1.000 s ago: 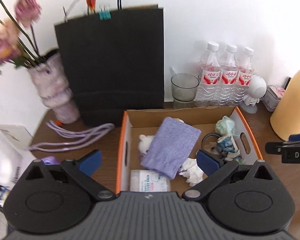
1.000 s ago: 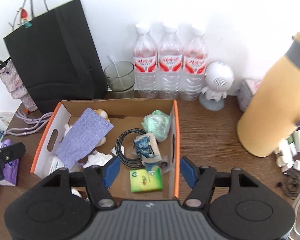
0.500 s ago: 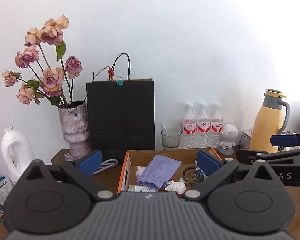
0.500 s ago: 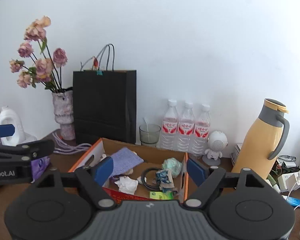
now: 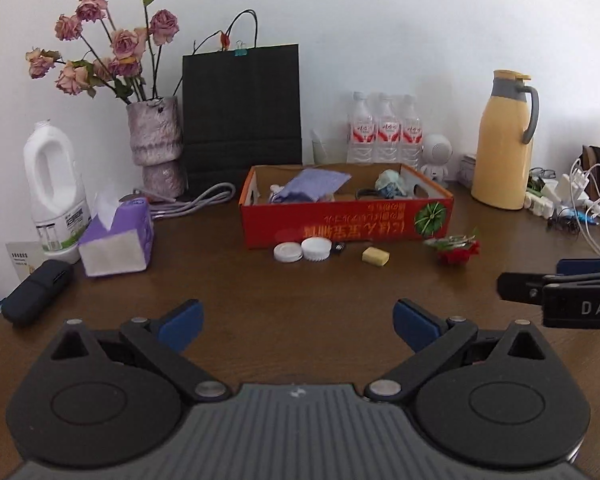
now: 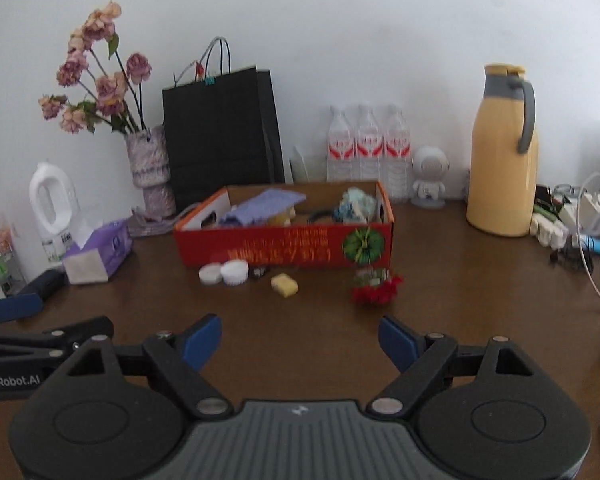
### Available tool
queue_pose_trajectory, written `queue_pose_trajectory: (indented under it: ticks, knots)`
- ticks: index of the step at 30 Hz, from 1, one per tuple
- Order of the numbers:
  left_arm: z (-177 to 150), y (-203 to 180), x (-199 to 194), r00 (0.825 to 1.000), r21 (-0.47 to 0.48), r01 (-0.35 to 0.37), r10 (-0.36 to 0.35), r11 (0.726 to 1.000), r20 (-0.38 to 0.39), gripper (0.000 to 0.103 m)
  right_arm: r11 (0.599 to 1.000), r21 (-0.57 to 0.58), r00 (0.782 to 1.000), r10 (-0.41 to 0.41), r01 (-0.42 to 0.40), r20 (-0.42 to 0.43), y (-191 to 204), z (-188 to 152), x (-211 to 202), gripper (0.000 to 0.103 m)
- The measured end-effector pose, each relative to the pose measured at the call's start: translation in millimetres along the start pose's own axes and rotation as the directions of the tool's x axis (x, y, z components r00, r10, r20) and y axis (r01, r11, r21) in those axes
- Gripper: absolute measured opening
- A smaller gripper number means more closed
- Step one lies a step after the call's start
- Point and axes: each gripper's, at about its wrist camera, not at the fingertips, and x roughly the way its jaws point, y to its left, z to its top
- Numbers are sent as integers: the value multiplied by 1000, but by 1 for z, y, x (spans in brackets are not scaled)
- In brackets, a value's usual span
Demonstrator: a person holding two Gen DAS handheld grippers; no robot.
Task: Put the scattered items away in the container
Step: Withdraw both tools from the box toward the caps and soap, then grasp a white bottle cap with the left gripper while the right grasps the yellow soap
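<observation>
A red cardboard box stands mid-table holding a purple cloth, a cable and several small items. In front of it lie two white caps, a tiny black piece, a yellow block and a red-and-green bundle. My left gripper hovers open and empty over bare table, well short of them. My right gripper is also short of the items; its jaws are opening, with nothing between them. Each gripper shows side-on at the edge of the other's view.
On the left are a purple tissue box, a white jug and a black case. A vase, black bag, water bottles and yellow flask line the wall. Chargers and cables lie right.
Both grippers have pulled back from above the box and sunk toward the table; the box now appears from the front. The right jaws stand wider.
</observation>
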Motion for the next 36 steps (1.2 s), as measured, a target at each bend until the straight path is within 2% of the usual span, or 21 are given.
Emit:
queue_pose_trajectory:
  ticks: [4, 7, 10, 11, 13, 14, 15, 18, 20, 21, 22, 25, 27, 29, 33, 36]
  knots:
    - [-10, 20, -8, 1000, -53, 23, -23, 998, -10, 103, 1000, -25, 1000, -15, 16, 23, 3, -18, -22, 85]
    - [-1, 27, 15, 997, -93, 54, -58, 994, -42, 103, 999, -36, 1000, 16, -16, 0, 3, -14, -10, 85]
    - [14, 23, 54, 998, -51, 57, -59, 997, -35, 102, 996, -88, 999, 16, -18, -31, 2, 7, 31, 80]
    - [18, 22, 69, 998, -32, 66, -67, 997, -23, 101, 994, -107, 999, 13, -16, -33, 2, 16, 47, 73]
    - [29, 20, 99, 996, -1, 83, -83, 997, -32, 91, 990, -140, 999, 27, -32, -41, 4, 33, 80, 70]
    - [33, 19, 114, 994, 9, 97, -96, 995, -44, 90, 987, -154, 998, 39, -46, -48, 7, 40, 98, 66]
    - [37, 18, 128, 992, 18, 105, -103, 994, -69, 87, 983, -172, 997, 48, -57, -58, 9, 46, 116, 67]
    - [48, 15, 165, 982, 43, 157, -151, 987, -112, 72, 960, -271, 990, 41, -76, -133, 20, 54, 168, 60]
    - [52, 14, 187, 973, 50, 197, -189, 979, -132, 69, 950, -302, 987, 33, -79, -155, 24, 57, 193, 56]
    - [53, 13, 198, 971, 56, 200, -190, 978, -147, 62, 949, -305, 986, 32, -81, -163, 24, 58, 202, 56]
    - [53, 13, 208, 970, 71, 197, -184, 978, -157, 60, 949, -304, 984, 34, -86, -173, 24, 59, 210, 56]
    - [52, 16, 232, 975, 111, 160, -139, 981, -171, 60, 954, -275, 977, 63, -118, -202, 20, 59, 225, 50]
    - [52, 23, 244, 974, 88, 142, -124, 986, -189, 60, 960, -241, 970, 85, -141, -227, 16, 57, 232, 30]
    - [52, 33, 252, 968, 42, 164, -153, 986, -200, 60, 965, -207, 966, 109, -159, -234, 13, 54, 234, 23]
    - [53, 35, 265, 969, 38, 154, -143, 987, -203, 54, 966, -199, 967, 119, -165, -225, 13, 52, 233, 23]
    - [55, 33, 270, 968, 37, 167, -157, 985, -198, 41, 968, -189, 968, 124, -166, -219, 12, 52, 233, 22]
